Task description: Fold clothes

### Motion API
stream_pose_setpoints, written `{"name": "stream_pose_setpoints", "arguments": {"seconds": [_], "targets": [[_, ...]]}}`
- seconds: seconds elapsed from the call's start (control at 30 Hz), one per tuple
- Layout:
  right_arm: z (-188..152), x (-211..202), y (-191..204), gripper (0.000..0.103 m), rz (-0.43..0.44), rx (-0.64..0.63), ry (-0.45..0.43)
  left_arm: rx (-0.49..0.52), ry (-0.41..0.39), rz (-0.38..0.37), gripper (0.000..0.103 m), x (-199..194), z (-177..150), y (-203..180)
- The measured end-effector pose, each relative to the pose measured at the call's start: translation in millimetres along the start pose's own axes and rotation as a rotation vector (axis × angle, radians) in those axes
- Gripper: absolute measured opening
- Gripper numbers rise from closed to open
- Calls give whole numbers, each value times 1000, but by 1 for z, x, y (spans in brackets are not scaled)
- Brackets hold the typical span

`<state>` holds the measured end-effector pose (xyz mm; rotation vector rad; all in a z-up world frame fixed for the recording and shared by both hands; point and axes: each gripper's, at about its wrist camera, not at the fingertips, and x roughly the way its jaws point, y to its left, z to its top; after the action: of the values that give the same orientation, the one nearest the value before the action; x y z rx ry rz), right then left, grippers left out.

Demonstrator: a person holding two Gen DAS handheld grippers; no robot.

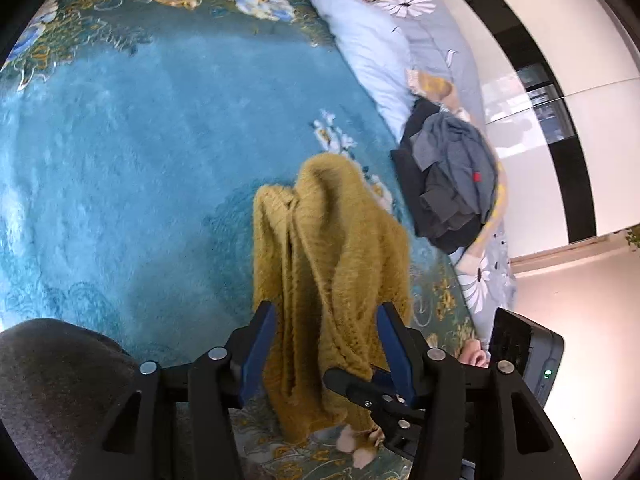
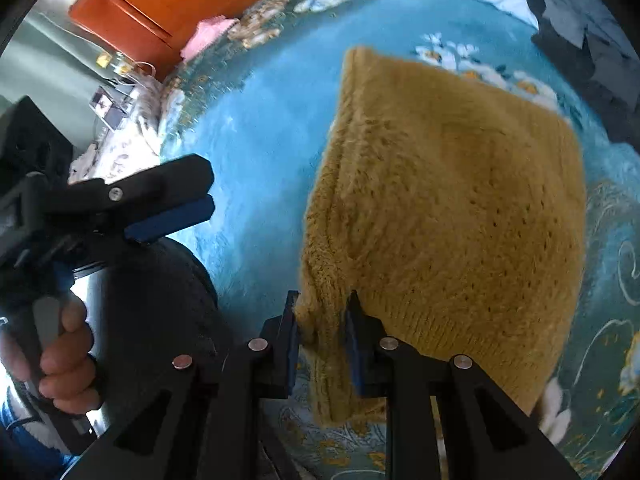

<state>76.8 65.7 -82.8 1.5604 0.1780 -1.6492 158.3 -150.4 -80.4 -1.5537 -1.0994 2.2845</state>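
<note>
Mustard-yellow knit fills the near field of both wrist views: a fuzzy sweater (image 2: 448, 216) hangs lifted above a teal floral blanket (image 1: 120, 152) spread over a bed. The right gripper (image 2: 322, 340) is clamped on one bunched edge of the sweater, its blue pads pressed into the knit from both sides, and the broad panel drapes away from it. The left gripper (image 1: 328, 344) stands with its fingers spread, and folds of the sweater hang down between them; the blue pads do not press on the cloth. In the left wrist view the tip of the right gripper shows low between those fingers, closed on the knit. In the right wrist view the left gripper appears at the left edge, held by a bare hand (image 2: 64, 356).

Farther off, past the sweater, a pile of dark grey clothes (image 1: 452, 184) lies on a pale blue daisy-print quilt (image 1: 372, 48) along the bed's side. Beyond that stand white glossy wardrobe doors (image 1: 560, 40), and an orange wooden headboard (image 2: 160, 4) stands at the far end.
</note>
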Motion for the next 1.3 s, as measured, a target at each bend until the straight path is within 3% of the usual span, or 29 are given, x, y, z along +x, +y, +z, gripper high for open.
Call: {"name": "stream_pose_setpoints", "arguments": {"seconds": [0.13, 0.2, 0.37, 0.5, 0.53, 0.57, 0.67, 0.8, 0.9, 0.97, 1.13, 1.17, 1.2, 1.27, 1.3], "targets": [[-8, -7, -11, 39, 129, 37, 28, 36, 42, 36, 61, 15, 5, -9], [-17, -18, -21, 48, 151, 41, 9, 55, 61, 59, 62, 25, 8, -13], [-46, -43, -78, 48, 76, 268, -69, 115, 88, 190, 62, 68, 22, -26], [-71, -54, -117, 48, 43, 425, -103, 187, 126, 241, 59, 96, 23, -34], [-75, -55, -122, 48, 45, 449, -107, 202, 143, 253, 41, 101, 20, -36], [-78, -55, -125, 48, 47, 469, -110, 217, 159, 264, 13, 105, 18, -37], [-80, -51, -128, 48, 51, 504, -112, 205, 214, 267, 12, 103, 11, -41], [-82, -47, -127, 48, 30, 498, -97, 231, 260, 362, 12, 94, -4, -37], [-89, -41, -134, 48, -22, 514, -63, 148, 284, 354, 12, 98, 2, -22], [-92, -29, -139, 51, 13, 557, -59, 104, 296, 344, 15, 102, 5, -13], [-99, -18, -147, 52, 98, 653, -76, 100, 293, 269, 18, 97, 4, -12], [-100, -19, -148, 45, 112, 669, -85, 97, 287, 236, 21, 93, 4, -12], [-101, -23, -148, 30, 120, 681, -92, 94, 280, 202, 24, 90, 4, -12], [-99, -30, -150, 25, 122, 673, -96, 99, 259, 136, 46, 80, 4, -15], [-95, -36, -152, 24, 115, 652, -92, 104, 247, 115, 50, 75, 4, -17]]}}
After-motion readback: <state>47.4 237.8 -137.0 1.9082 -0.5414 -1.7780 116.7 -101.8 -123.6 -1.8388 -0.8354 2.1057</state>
